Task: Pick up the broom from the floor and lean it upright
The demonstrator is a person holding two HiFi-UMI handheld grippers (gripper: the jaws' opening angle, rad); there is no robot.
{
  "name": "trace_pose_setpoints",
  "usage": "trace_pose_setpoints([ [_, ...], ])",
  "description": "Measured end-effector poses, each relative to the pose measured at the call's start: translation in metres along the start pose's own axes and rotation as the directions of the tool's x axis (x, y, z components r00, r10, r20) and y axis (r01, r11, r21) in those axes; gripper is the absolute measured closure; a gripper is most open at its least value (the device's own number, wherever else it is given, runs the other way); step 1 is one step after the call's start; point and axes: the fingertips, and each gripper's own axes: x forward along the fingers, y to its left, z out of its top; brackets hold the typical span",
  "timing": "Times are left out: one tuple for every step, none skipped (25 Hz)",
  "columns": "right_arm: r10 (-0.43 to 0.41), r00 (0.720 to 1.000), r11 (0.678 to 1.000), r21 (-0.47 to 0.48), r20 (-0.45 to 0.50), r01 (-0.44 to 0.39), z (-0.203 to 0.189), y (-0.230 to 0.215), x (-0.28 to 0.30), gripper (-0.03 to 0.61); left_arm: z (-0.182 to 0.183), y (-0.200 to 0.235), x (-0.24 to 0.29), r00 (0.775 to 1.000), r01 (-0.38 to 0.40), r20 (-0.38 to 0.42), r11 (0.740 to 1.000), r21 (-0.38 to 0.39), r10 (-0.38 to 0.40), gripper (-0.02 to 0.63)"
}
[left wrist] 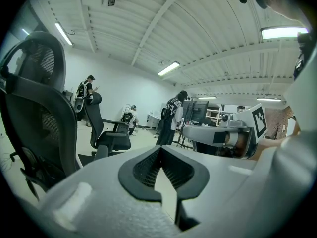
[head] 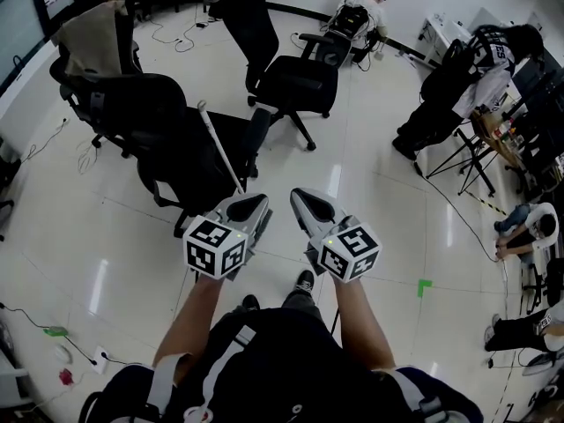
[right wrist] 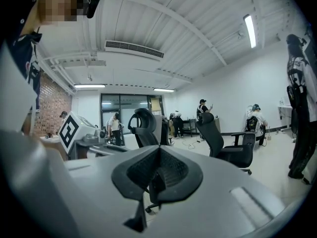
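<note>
The broom's white handle (head: 220, 148) stands slanted against the seat of a black office chair (head: 167, 130), its top end up to the left. Its lower end runs down behind my left gripper, and the broom head is hidden. My left gripper (head: 249, 203) (left wrist: 160, 148) is held just in front of the person's body, right below the handle, jaws shut with nothing between them. My right gripper (head: 310, 199) (right wrist: 158, 148) hovers beside it, also shut and empty. Neither gripper touches the handle.
Another black office chair (head: 295, 82) stands further back. People sit and stand along the right side (head: 467, 77), by desks and a tripod. Cables (head: 53, 329) trail over the glossy floor at left. A green tape mark (head: 425, 285) lies to the right.
</note>
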Motion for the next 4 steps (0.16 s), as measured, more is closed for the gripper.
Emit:
trace_pose_setpoints([
  [0.0, 1.0, 1.0, 0.001, -0.001, 0.0, 0.0005, 0.0001, -0.0005, 0.575, 0.0008, -0.0009, -0.0002, 1.0, 0.001, 0.0, 1.0, 0.001, -0.001, 0.614],
  [-0.001, 1.0, 1.0, 0.001, -0.001, 0.001, 0.0014, 0.0002, -0.001, 0.575, 0.0016, -0.0019, -0.0004, 1.0, 0.002, 0.0, 1.0, 0.001, -0.002, 0.614],
  [-0.001, 1.0, 1.0, 0.002, -0.001, 0.001, 0.0025, 0.0003, -0.0013, 0.575, 0.0024, -0.0028, -0.0006, 1.0, 0.002, 0.0, 1.0, 0.001, -0.002, 0.614],
  [0.0, 1.0, 1.0, 0.002, 0.0, 0.0, 0.0037, 0.0004, -0.0017, 0.575, 0.0032, -0.0037, -0.0008, 1.0, 0.003, 0.0, 1.0, 0.0, -0.003, 0.614],
])
